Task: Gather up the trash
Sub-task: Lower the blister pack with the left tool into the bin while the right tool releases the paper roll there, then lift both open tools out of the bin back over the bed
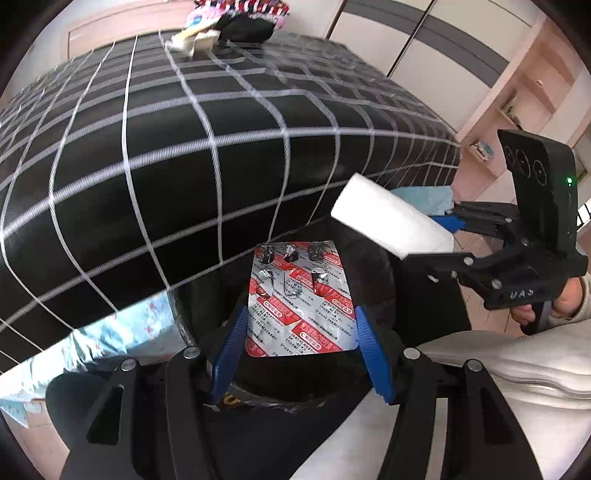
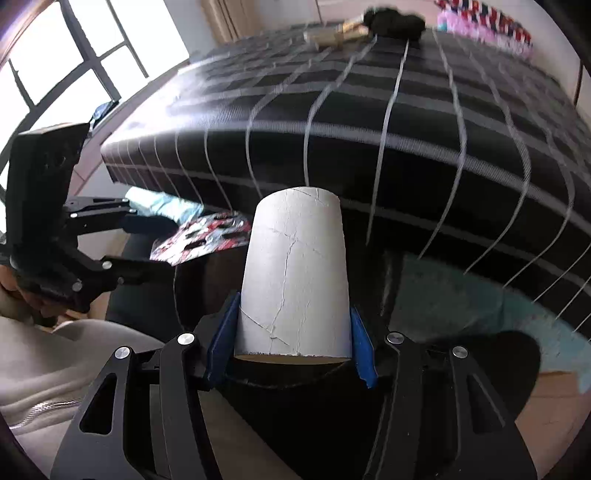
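A silver and red blister pack [image 1: 299, 299] sits flat between the blue fingers of my left gripper [image 1: 301, 310], which is shut on its two side edges. My right gripper [image 2: 293, 306] is shut on a white cardboard tube [image 2: 295, 266] with a cracked skin, held upright along the fingers. Both grippers point steeply down over a black-lined bin [image 1: 373, 273] at the foot of the bed. In the left wrist view the right gripper [image 1: 432, 240] and its tube [image 1: 388, 218] hang at the right. In the right wrist view the left gripper [image 2: 166, 243] holds the blister pack [image 2: 207, 236] at the left.
A bed with a black and white checked cover [image 1: 147, 166] fills the space ahead. A pale box [image 1: 195, 38] and dark cloth [image 1: 247, 27] lie at its far end. A teal mat [image 2: 461, 295] lies by the bin. Shelves [image 1: 517, 103] stand at the right.
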Demonstrator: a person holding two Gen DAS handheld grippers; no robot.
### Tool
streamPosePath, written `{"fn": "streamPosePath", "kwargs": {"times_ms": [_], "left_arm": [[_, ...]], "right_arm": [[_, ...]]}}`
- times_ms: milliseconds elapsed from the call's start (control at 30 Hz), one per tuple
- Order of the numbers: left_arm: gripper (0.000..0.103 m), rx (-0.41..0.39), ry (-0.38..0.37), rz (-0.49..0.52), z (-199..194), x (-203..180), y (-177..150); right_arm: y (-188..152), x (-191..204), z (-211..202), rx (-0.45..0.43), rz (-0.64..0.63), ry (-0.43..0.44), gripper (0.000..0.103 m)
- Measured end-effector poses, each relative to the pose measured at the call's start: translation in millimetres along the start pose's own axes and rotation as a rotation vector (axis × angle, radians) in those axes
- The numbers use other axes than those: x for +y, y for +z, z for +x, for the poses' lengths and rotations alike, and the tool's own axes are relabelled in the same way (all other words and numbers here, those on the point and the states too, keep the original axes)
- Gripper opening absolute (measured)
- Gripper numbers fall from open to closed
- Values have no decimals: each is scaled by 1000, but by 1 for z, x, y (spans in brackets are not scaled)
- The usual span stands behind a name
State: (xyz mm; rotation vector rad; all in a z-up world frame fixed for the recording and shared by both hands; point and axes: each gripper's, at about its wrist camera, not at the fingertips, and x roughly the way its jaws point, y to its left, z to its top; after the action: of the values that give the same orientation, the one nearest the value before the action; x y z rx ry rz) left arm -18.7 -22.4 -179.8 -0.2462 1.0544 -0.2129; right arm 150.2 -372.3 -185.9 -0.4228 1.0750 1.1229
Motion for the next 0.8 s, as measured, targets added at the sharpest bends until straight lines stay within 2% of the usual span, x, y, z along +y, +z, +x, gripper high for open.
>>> {"fn": "streamPosePath", "kwargs": {"times_ms": [200,467,500,567,700,800], "left_arm": [[57,40,15,-34,18,8,-8],[57,60,8,-61,29,11,-8],[58,60,4,-69,29,11,-8],[58,62,7,-81,30,13,-8],[65,63,11,-90,30,15,-7],[66,59,1,-85,29,12,-6]], "right_arm": [[-7,-2,28,59,26,6,55],[-4,-3,40,77,47,3,56],[-4,-4,40,76,50,5,57],[-4,-4,40,72,57,-3,71],[0,-9,35,63,65,3,73],[1,-9,34,62,64,4,73]]}}
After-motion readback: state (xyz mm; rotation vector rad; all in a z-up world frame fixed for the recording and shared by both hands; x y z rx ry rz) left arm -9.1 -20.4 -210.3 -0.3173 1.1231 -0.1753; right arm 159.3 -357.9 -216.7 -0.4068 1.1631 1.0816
